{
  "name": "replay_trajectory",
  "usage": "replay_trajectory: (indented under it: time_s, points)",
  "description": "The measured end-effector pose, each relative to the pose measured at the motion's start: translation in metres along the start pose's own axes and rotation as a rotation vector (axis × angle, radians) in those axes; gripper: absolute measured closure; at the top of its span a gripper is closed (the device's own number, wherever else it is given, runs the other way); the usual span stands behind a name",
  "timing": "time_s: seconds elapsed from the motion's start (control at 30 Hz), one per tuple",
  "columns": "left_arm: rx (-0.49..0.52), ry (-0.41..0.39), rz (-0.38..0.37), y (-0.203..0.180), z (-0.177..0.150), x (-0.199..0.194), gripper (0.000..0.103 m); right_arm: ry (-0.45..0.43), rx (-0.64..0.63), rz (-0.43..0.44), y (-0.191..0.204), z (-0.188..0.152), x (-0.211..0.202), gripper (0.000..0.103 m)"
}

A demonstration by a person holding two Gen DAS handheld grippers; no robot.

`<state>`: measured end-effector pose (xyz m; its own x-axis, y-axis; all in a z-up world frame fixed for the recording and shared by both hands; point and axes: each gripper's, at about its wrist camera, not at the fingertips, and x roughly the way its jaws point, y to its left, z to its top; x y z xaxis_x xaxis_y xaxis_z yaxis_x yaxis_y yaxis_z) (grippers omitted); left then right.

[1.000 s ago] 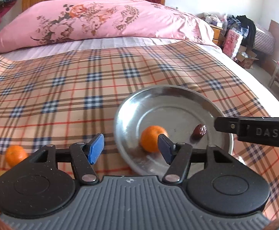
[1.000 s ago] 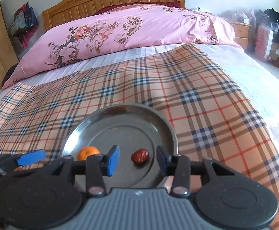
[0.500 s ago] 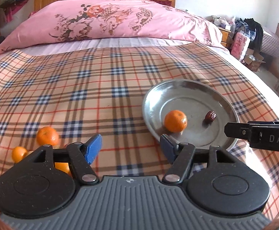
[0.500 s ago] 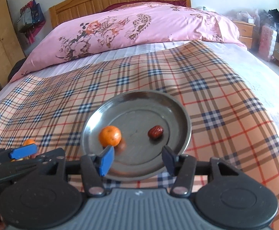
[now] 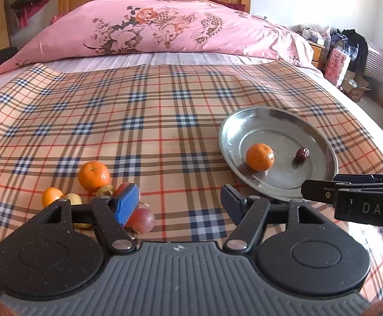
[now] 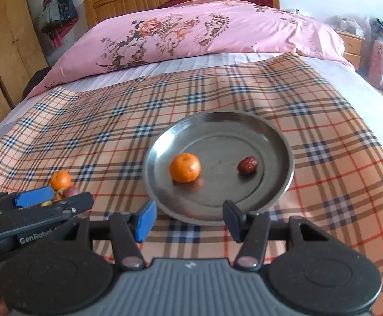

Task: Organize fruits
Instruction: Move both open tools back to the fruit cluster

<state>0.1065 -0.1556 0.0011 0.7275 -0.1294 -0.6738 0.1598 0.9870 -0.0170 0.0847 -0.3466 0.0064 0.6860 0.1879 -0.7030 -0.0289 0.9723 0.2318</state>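
Left wrist view first. The metal plate (image 5: 320,137) sits out at about 2 o'clock from the left gripper (image 5: 179,205), on the plaid blanket (image 5: 152,131). It's got one tangerine (image 5: 260,157) and one red date (image 5: 302,154) in it, so I'd call this barely started. The rest of the fruit is still loose on the blanket at about 10 o'clock: a bigger tangerine (image 5: 94,176), a small one (image 5: 52,196), a couple of yellowish bits too hidden to name, and a reddish grape-looking thing (image 5: 142,220) right beside the blue pad (image 5: 125,204). Whether the pad actually touches it, I can't tell. The jaws are wide apart and have just been spreading further, with nothing but blanket between them. The other gripper pokes in from 3 o'clock.

Right wrist view. The plate is dead ahead at 12 o'clock, same tangerine and date inside, well apart from each other. The right gripper (image 6: 189,217) stands partly spread, its jaws have just been widening too, and there's nothing in them; the near rim of the plate shows in the gap beyond. The leftover pile peeks out at 10 o'clock behind the left gripper's fingers.

So: two pieces in, the whole little heap left, both tools empty.
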Motion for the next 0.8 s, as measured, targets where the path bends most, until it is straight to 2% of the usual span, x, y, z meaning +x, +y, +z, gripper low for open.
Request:
replay_trajectory:
  time_s: [0.8]
  points:
    - [-0.073,0.005,0.037,0.046,-0.019,-0.017,0.017,0.026,-0.055,0.043,0.043,-0.007,0.006,0.045]
